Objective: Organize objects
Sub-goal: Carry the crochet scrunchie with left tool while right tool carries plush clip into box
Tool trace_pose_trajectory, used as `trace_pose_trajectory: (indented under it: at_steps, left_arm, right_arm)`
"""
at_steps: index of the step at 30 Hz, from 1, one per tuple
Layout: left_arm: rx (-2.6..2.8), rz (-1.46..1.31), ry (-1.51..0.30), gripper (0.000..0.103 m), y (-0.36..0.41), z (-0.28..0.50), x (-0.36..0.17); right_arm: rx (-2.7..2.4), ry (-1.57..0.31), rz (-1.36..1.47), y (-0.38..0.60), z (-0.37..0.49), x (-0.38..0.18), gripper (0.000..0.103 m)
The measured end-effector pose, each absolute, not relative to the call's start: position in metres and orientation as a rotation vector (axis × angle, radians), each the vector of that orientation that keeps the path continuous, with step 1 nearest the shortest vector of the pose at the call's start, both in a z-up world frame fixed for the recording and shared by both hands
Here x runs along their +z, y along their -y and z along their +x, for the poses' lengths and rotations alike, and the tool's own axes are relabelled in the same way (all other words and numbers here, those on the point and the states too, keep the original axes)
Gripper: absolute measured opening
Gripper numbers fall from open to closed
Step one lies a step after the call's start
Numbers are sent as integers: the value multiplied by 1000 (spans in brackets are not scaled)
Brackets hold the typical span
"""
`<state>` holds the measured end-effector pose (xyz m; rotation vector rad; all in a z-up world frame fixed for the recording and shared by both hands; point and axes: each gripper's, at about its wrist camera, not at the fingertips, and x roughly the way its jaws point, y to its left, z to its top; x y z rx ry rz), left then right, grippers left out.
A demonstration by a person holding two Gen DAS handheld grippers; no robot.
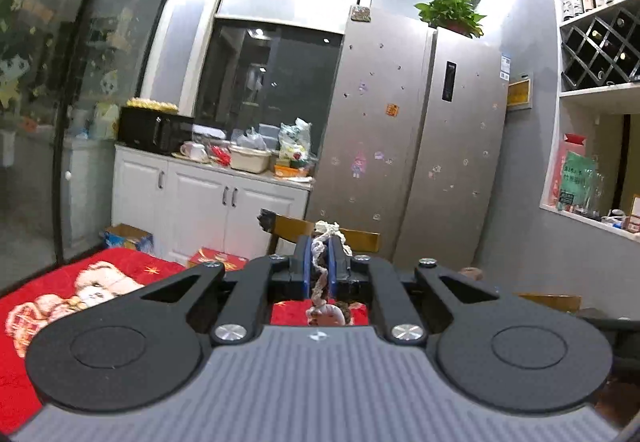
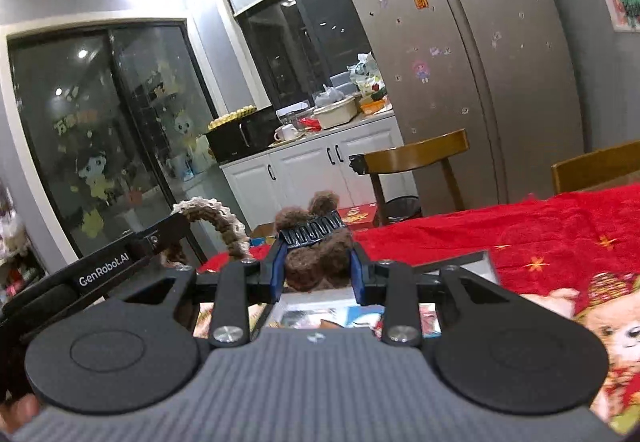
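My left gripper (image 1: 320,242) is shut on a cream crocheted cord (image 1: 319,266) that runs between its blue pads and hangs down to a small brownish piece (image 1: 330,314) below. It is held above the red cloth. In the right wrist view the same gripper (image 2: 160,238) shows at the left with the cream and brown crocheted cord (image 2: 224,222) curving out of it. My right gripper (image 2: 316,242) is shut on a brown fuzzy toy with round ears (image 2: 316,262), gripped together with a black toothed clip (image 2: 312,232).
A red cloth with a cartoon print (image 2: 540,242) covers the table. An open box with a picture inside (image 2: 328,312) lies under my right gripper. Wooden chairs (image 2: 416,154) stand behind the table, then a grey fridge (image 2: 480,62) and white cabinets (image 1: 208,198).
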<state>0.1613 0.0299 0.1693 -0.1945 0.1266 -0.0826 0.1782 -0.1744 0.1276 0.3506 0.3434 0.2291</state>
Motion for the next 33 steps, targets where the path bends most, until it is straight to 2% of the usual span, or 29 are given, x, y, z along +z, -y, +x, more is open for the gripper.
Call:
trace_pose_trajectory:
  at_steps: [7, 18, 33]
  left_arm:
    - [-90, -247, -195, 11, -46, 212, 159]
    - [-43, -194, -347, 11, -65, 286, 103]
    - [-74, -109, -450, 11, -51, 325, 45]
  right_arm:
    - [220, -362, 408, 170, 220, 115, 36]
    - [214, -480, 431, 154, 279, 73, 36]
    - [160, -644, 304, 138, 317, 12, 36]
